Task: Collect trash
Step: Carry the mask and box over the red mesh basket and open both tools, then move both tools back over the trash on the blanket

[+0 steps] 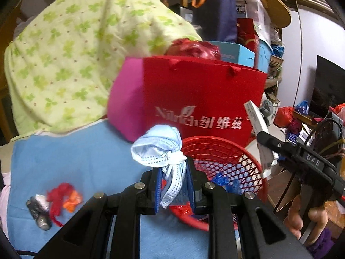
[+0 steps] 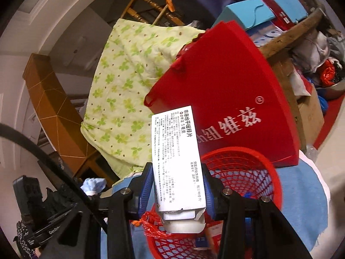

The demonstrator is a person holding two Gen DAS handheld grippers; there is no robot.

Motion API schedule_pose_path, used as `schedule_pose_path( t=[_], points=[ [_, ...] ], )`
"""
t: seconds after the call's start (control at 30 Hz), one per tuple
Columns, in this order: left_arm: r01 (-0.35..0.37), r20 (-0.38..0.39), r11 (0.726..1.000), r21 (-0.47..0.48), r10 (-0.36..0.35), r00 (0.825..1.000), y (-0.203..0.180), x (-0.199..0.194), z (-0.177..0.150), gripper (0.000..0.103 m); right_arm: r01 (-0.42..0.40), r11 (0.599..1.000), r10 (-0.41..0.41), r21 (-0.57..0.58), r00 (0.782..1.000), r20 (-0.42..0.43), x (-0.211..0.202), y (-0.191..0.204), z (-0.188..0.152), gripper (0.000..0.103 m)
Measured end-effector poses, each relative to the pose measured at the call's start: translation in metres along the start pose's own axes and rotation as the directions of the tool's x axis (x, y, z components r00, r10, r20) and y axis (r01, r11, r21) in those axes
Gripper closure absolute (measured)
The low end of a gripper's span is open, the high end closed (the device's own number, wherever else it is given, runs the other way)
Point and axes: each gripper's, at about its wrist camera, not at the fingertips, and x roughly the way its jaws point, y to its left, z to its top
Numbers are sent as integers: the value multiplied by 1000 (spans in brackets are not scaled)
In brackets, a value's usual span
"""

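Over the basket your left gripper clamps a mask; your right gripper, at 3 o'clock, clamps a box.

One red mesh basket before me, one red paper bag behind it, one crumpled mask, one white box, three scraps left of it.

The left gripper is a black frame of angled struts joined by round silver screws, its fingers faced with blue ribbed pads. The right gripper is built alike, and seen from the left it bears white "DAS" lettering and thin black cables.
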Motion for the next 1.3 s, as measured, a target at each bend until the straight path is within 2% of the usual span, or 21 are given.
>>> schedule_pose_path(
  t=[0.37, 0.6, 0.83, 0.9, 0.93, 0.97, 1.0, 1.03, 1.17, 1.3],
  points=[
    [-58, -49, 995, 83, 62, 997, -43, 30, 2, 81, -15, 1000, 16, 25, 1000, -6, -2, -11, 2, 58],
    [-15, -97, 997, 69, 22, 995, -47, 45, -4, 79, -2, 998, 5, 64, 999, -38, 2, -19, -2, 56],
    [-15, -122, 998, 59, 23, 992, -47, 57, -6, 78, 0, 996, 8, 92, 997, -82, 13, -25, -7, 56],
    [8, -125, 998, 54, -1, 992, -47, 59, -5, 74, 5, 995, 4, 99, 996, -90, 15, -26, -9, 55],
    [11, -126, 998, 54, -4, 992, -47, 60, -5, 70, 9, 994, 1, 106, 996, -94, 17, -27, -9, 50],
    [15, -126, 998, 55, -8, 992, -48, 61, -4, 58, 14, 993, -2, 121, 995, -97, 18, -29, -10, 37],
    [24, -116, 998, 53, -17, 993, -48, 60, -4, 48, 18, 991, -6, 132, 996, -92, 17, -31, -10, 31],
    [31, -107, 998, 50, -25, 994, -48, 60, -3, 46, 23, 989, -11, 146, 997, -80, 16, -33, -10, 26],
    [79, -79, 996, 40, -76, 994, -46, 54, -1, 42, 7, 985, -2, 175, 1000, -29, 10, -39, -7, 26],
    [89, -42, 995, 50, -86, 995, -38, 38, -1, 40, 15, 989, -16, 150, 1000, 6, 8, -31, -5, 26]
  ],
)
